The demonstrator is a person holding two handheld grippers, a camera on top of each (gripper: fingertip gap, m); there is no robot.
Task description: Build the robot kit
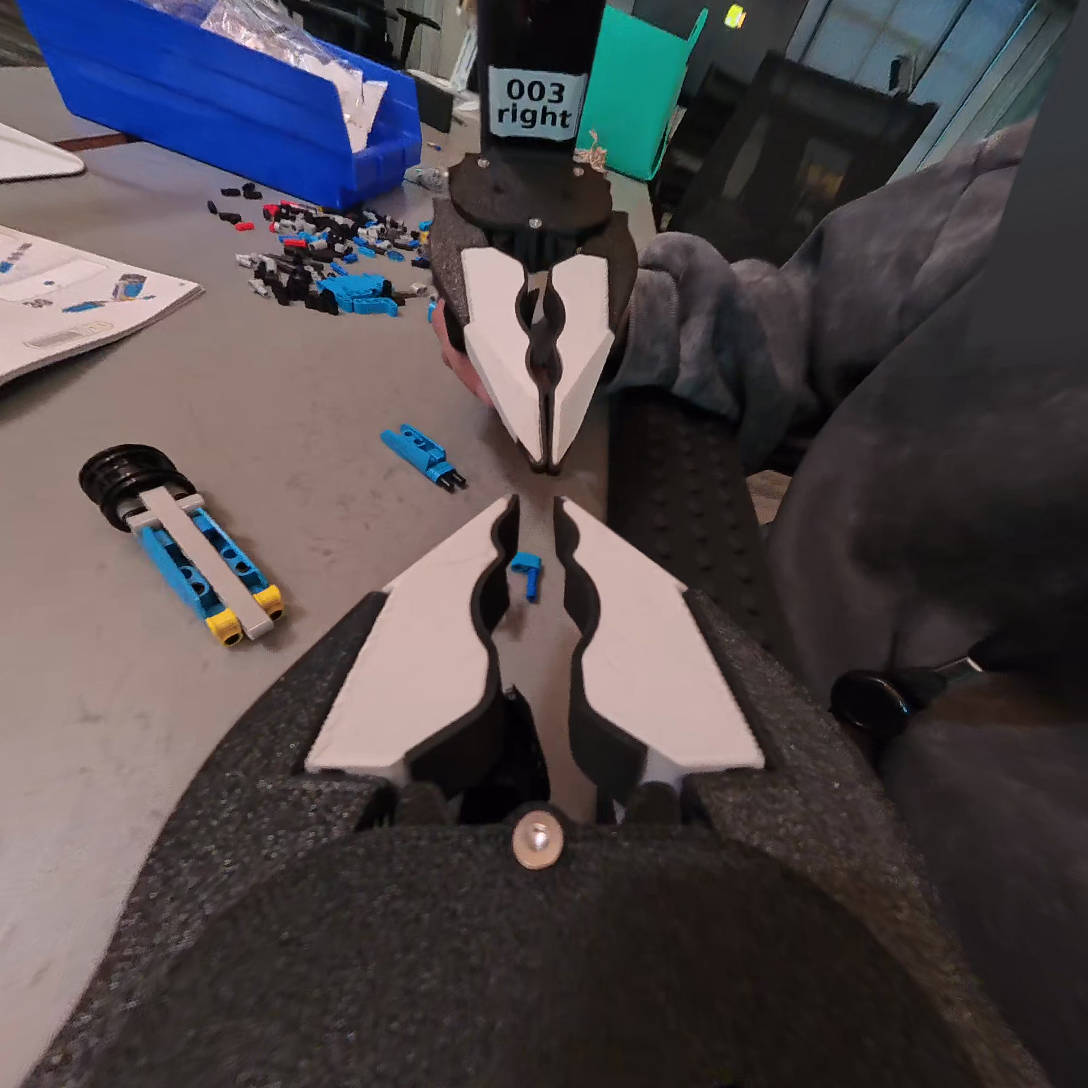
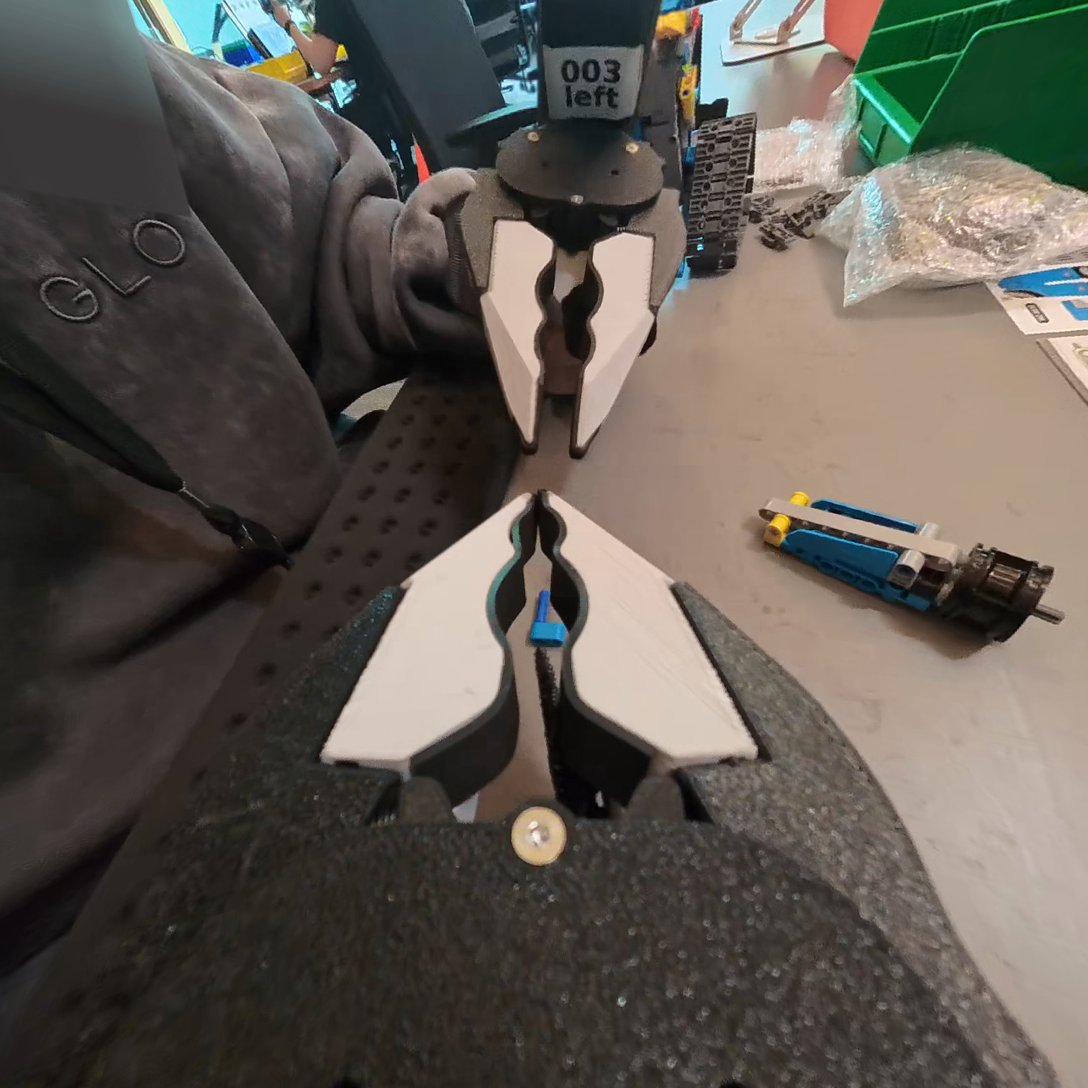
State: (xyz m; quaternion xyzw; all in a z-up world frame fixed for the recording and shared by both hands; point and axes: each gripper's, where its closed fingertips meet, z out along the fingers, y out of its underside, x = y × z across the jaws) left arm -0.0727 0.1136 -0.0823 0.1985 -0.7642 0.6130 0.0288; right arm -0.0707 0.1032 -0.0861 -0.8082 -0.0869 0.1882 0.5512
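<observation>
My left gripper (image 1: 536,498) is open by a narrow gap and holds nothing. My right gripper (image 2: 538,496) is shut with its tips touching and also holds nothing. The two point tip to tip, a short way apart, above the grey table (image 1: 306,400). The right gripper (image 1: 544,468) shows shut in the left wrist view, and the left gripper (image 2: 554,448) shows slightly open in the right wrist view. A small blue pin piece (image 1: 527,574) lies on the table below them, seen between the fingers in both views (image 2: 544,624).
A blue-and-grey beam assembly with yellow pins and a black wheel (image 1: 182,547) (image 2: 901,559) lies nearby. Also on the table are a small blue part (image 1: 421,450), a pile of loose pieces (image 1: 335,259), a blue bin (image 1: 235,106), a booklet (image 1: 70,294), plastic bags (image 2: 954,218) and a green bin (image 2: 971,76). A person's grey sleeve (image 1: 765,329) is at the table edge. Left and right tips are no more than a few centimetres apart.
</observation>
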